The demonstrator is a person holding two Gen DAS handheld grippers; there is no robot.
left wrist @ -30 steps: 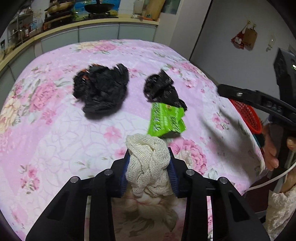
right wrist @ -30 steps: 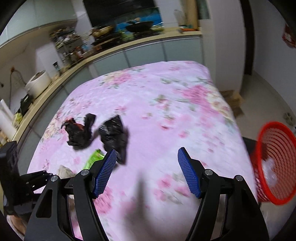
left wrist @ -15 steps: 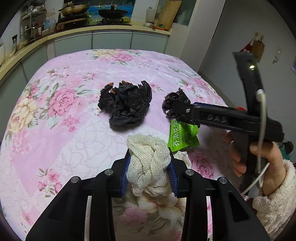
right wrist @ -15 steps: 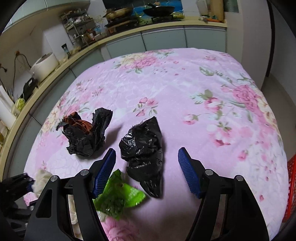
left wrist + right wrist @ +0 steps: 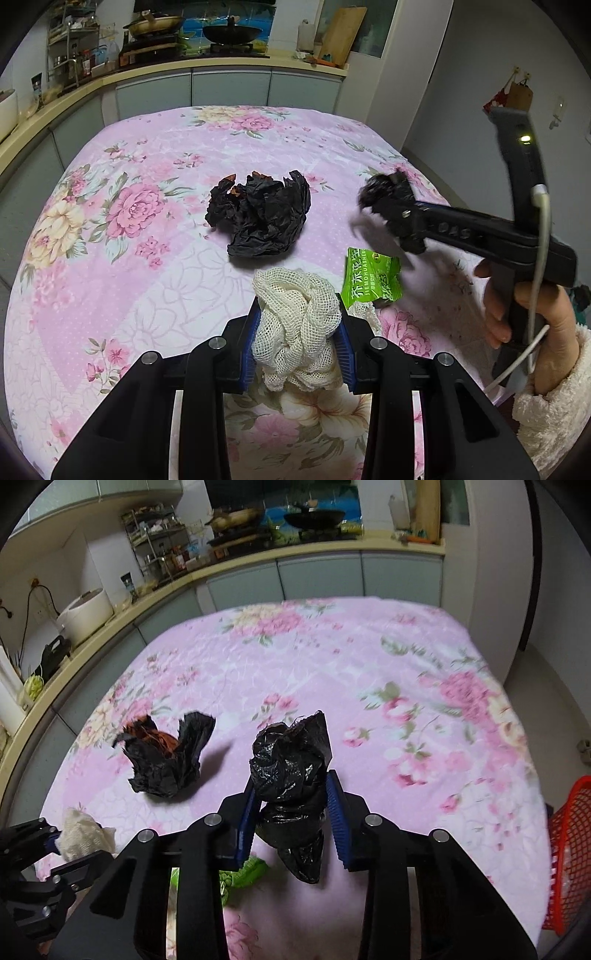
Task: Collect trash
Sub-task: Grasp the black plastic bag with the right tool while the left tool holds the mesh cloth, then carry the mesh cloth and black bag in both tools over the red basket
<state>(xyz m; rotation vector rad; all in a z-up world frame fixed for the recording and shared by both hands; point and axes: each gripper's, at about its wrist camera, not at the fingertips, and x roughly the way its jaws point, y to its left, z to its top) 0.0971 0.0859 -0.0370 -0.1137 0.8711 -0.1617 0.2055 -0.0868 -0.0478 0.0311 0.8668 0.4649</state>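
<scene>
right gripper [image 5: 291, 812] jaws closing round the crumpled black bag [image 5: 291, 771] above the floral worktop [image 5: 369, 672]; light, slick film, best taken mid-bunch; left gripper [image 5: 300, 341] pinches soft mesh wad [image 5: 299, 314]

A pink floral tablecloth [image 5: 122, 258] covers the table, with a pale kitchen counter [image 5: 229, 70] running behind it. On that counter sit a dark wok [image 5: 231, 34], a leaning wooden cutting board [image 5: 341, 35] and a white rice cooker [image 5: 86, 611]
</scene>
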